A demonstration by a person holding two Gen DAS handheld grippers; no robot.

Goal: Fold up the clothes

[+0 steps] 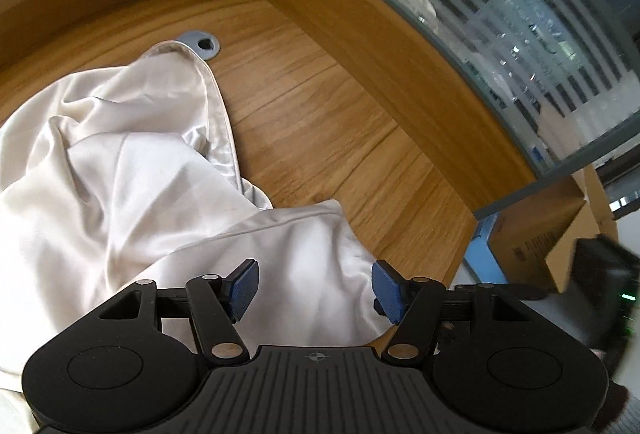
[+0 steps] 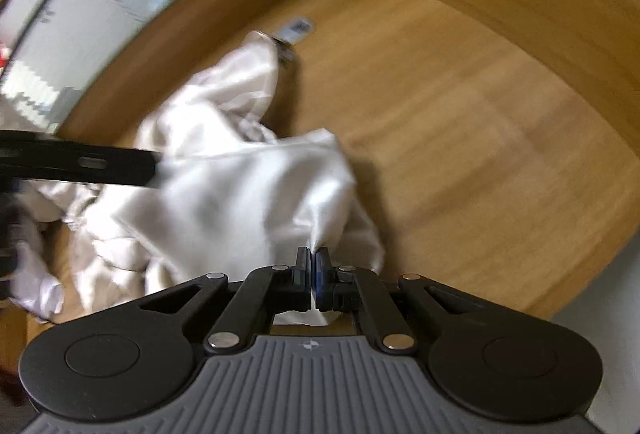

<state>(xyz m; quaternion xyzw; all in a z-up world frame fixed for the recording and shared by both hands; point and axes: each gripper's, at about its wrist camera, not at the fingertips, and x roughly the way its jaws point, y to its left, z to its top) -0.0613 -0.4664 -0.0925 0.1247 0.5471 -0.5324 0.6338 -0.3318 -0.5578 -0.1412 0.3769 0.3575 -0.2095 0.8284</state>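
Note:
A cream satin garment (image 1: 132, 174) lies rumpled on the wooden desk (image 1: 320, 102). In the left wrist view my left gripper (image 1: 314, 288) hovers open over a hemmed corner of the cloth, its blue pads (image 1: 244, 286) wide apart with fabric beneath them. In the right wrist view, which is blurred by motion, my right gripper (image 2: 312, 266) is shut on a pinched fold of the same garment (image 2: 224, 186), which rises in a peak to the fingertips. The left gripper's black finger (image 2: 80, 162) reaches in from the left edge over the cloth.
A grey cable grommet (image 1: 204, 44) sits in the desk beyond the cloth's far tip. Wooden partition walls (image 1: 360, 34) topped with frosted striped glass (image 1: 520, 14) enclose the desk at the back and side. A cardboard box (image 1: 536, 242) stands past the desk's right end.

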